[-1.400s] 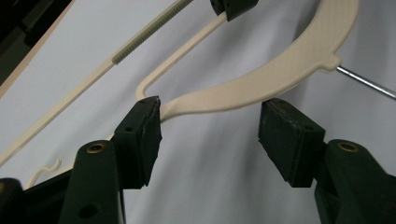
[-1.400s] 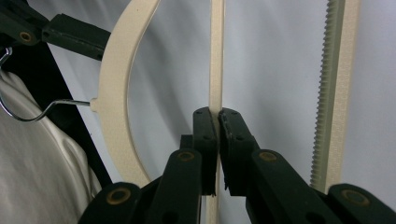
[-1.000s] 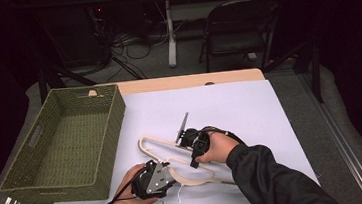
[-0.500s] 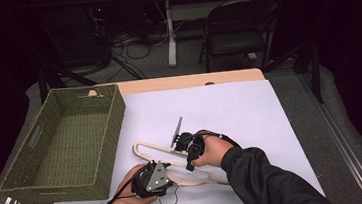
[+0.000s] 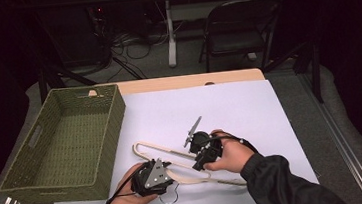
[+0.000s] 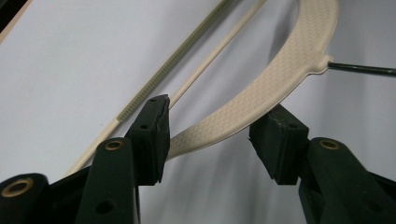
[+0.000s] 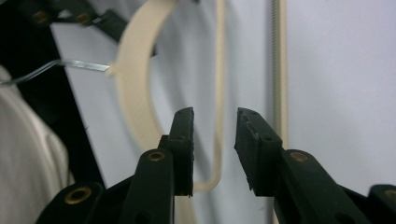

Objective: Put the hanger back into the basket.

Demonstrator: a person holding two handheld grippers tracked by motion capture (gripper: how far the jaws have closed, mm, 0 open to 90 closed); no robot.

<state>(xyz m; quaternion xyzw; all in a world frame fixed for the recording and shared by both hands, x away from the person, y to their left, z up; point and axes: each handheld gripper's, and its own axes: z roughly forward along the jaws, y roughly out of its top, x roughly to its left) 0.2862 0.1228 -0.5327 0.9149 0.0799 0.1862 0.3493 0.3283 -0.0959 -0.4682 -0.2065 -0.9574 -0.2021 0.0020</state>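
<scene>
I had the cream hanger (image 5: 185, 168) lying flat on the white surface (image 5: 250, 110), toward its near edge, just right of the green woven basket (image 5: 67, 143). Its thin bars ran from near the basket's near right corner out to the right, and its metal hook (image 5: 168, 199) pointed toward me at the near edge.

My left claw (image 6: 210, 135) sat over the middle of the hanger. Its jaws stood fairly wide with the curved, textured shoulder of the hanger passing between them; the shoulder ran up against the left pad (image 6: 154, 135), while the right pad stood clear of it, so no grip was closed.

My right claw (image 7: 214, 149) was farther right and a little farther away, above the hanger's thin bar. Its jaws had just been opening and stood moderately apart, the thin bar showing in the gap beyond them, pressed by neither pad.
</scene>
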